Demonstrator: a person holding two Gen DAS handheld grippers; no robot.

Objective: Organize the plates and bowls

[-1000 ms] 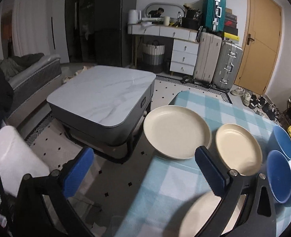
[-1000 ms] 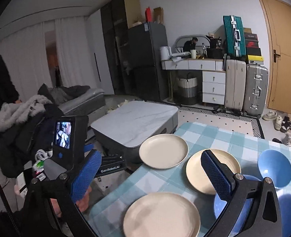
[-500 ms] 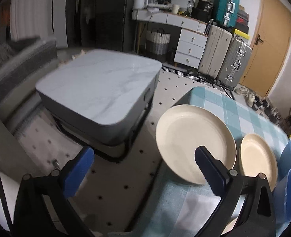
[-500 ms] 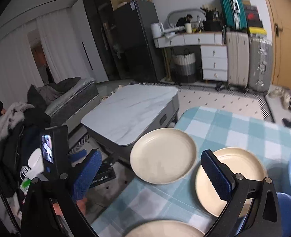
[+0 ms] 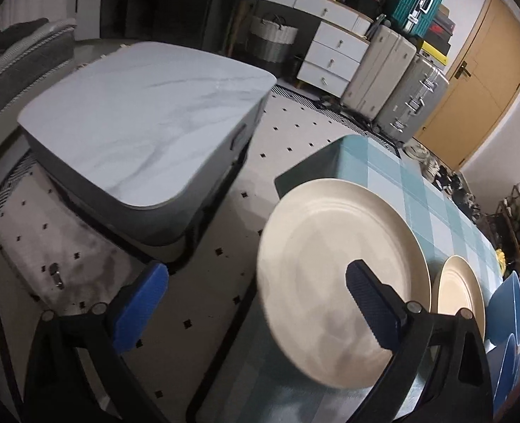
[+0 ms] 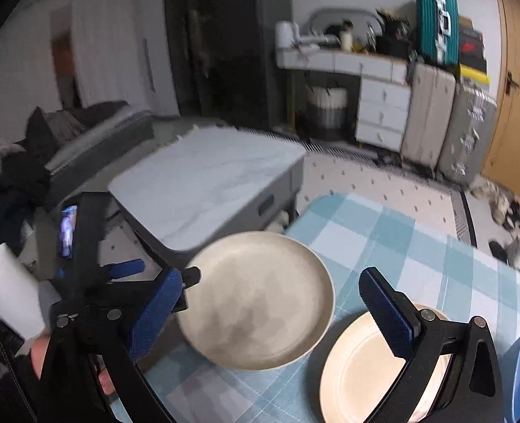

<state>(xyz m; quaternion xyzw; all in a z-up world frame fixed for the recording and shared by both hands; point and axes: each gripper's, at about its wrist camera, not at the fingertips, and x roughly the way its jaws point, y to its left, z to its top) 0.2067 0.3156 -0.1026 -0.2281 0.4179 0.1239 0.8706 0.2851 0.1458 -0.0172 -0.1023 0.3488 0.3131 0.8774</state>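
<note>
Left tool (image 5: 256, 296): blue-padded fingers (image 5: 371, 305) spread wide and released, grasping nothing. One finger hangs over the floor (image 5: 224, 218) beside the bench (image 5: 376, 162); the other lies in front of the large cream plate (image 5: 334, 264). Whether that finger touches the plate cannot be told from this view.

Right tool (image 6: 270, 312): likewise released, its fingers (image 6: 386, 312) well apart and nothing between them but the plates below. In the right wrist view the left tool (image 6: 133, 275) appears at the left, close against the rim of the large cream plate (image 6: 260, 299), with part of a hand (image 6: 39, 354) behind it.

Large cream plate: rests on the checked blue cloth (image 6: 383, 232) at the bench's near-left corner, its rim reaching past the cloth's edge towards the floor.

Second cream plate (image 5: 459, 292): lies just beside the first, farther along the bench; in the right wrist view this second cream plate (image 6: 362, 366) sits partly behind the right tool's finger.

Blue bowls (image 5: 506, 303): stand at the right edge of the left wrist view, just beyond the second plate; their exact number cannot be told.

Surroundings: a grey marble-topped low table (image 5: 147, 116) stands on the dotted floor beyond the bench; suitcases (image 5: 397, 84) line the far wall next to a wooden door (image 5: 478, 88).
</note>
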